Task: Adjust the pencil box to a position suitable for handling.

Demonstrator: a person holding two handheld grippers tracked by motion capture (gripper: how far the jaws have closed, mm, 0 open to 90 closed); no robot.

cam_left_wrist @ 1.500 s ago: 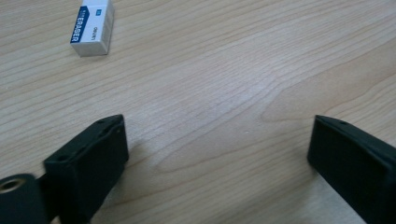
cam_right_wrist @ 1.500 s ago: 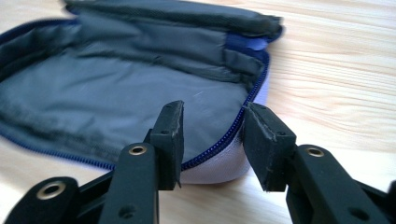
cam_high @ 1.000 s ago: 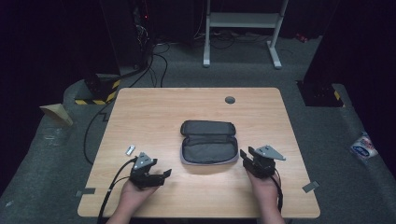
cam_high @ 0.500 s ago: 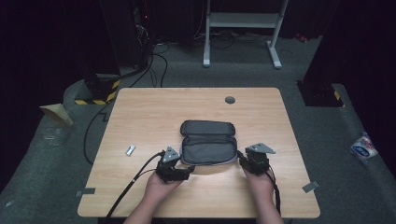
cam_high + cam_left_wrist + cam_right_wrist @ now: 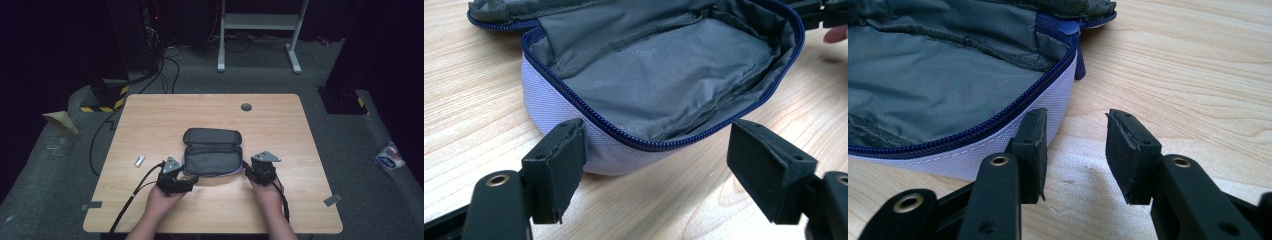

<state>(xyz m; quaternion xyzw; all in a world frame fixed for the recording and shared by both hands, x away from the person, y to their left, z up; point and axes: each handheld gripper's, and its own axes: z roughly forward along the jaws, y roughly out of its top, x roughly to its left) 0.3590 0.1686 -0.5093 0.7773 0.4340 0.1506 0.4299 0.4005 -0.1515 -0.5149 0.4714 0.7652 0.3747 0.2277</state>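
Observation:
A grey fabric pouch [image 5: 212,152] with a blue zipper lies unzipped and spread open at the table's middle. My left gripper [image 5: 191,179] sits at its front left corner. In the left gripper view the pouch's rounded corner [image 5: 614,150] lies between the wide-apart jaws of that gripper [image 5: 659,167], and neither pad presses on it. My right gripper [image 5: 247,168] is at the pouch's right end. In the right gripper view the right gripper [image 5: 1075,150] is open over bare wood, its left pad [image 5: 1034,145] right against the pouch wall [image 5: 978,150]. The grey lining [image 5: 674,75] holds nothing I can see.
A small silver object [image 5: 140,161] lies on the table left of the pouch. A round cable hole [image 5: 246,106] sits near the far edge. Cables trail from both grippers toward the front edge of the wooden table [image 5: 150,120]. Beyond it are a dark floor and a white stand.
The left hand has slid right from the table's front left up to the pouch's corner. The right hand has edged left and down to the pouch's right end.

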